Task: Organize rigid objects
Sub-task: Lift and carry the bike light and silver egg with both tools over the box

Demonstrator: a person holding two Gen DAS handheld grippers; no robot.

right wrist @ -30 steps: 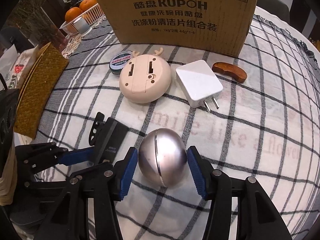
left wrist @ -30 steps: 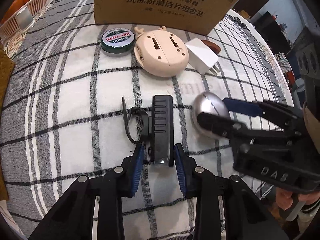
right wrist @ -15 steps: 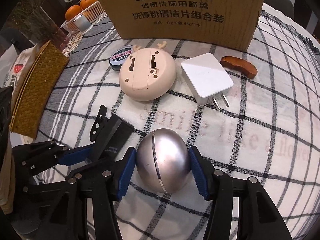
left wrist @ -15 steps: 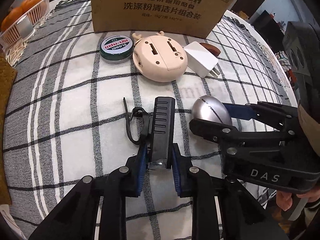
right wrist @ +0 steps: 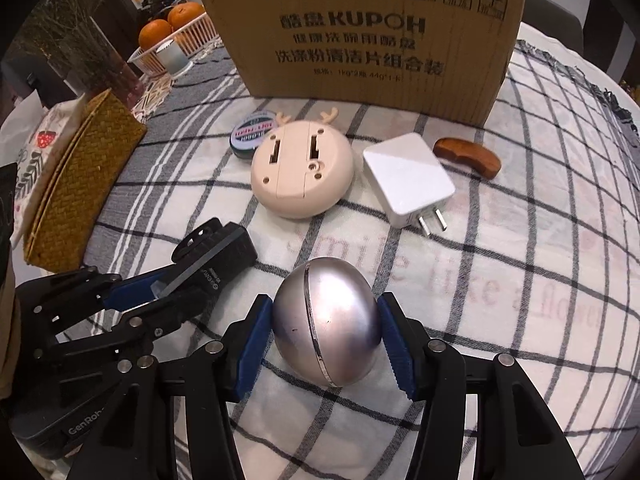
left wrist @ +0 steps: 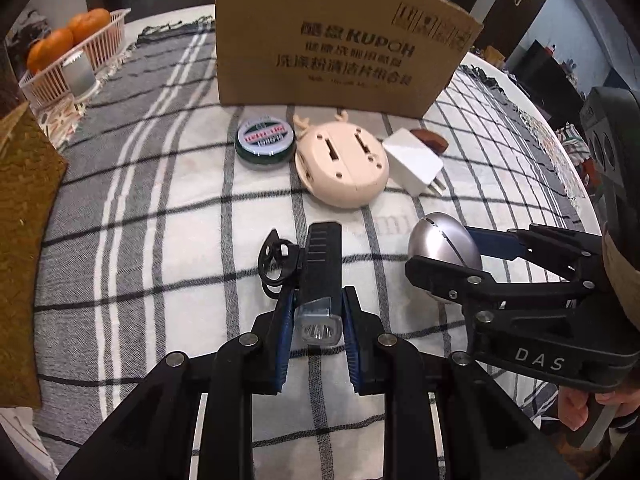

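Observation:
My left gripper [left wrist: 316, 320] is shut on a black bike light [left wrist: 322, 276] with a strap, lifted off the checked cloth. It also shows in the right wrist view [right wrist: 212, 256]. My right gripper [right wrist: 326, 332] is shut on a silver egg-shaped object [right wrist: 326, 320], also lifted; the egg shows in the left wrist view [left wrist: 444, 244]. The cardboard box [left wrist: 340, 44] stands at the back, its inside hidden.
A beige round deer-shaped device [right wrist: 302, 172], a green tin [right wrist: 250, 134], a white plug charger [right wrist: 408, 178] and a brown wooden piece [right wrist: 468, 156] lie before the box. A basket of oranges [left wrist: 72, 60] and a woven mat [right wrist: 76, 184] are at left.
Both grippers closed on their objects and raised them from the cloth; the view has pulled up and back, showing more of the box.

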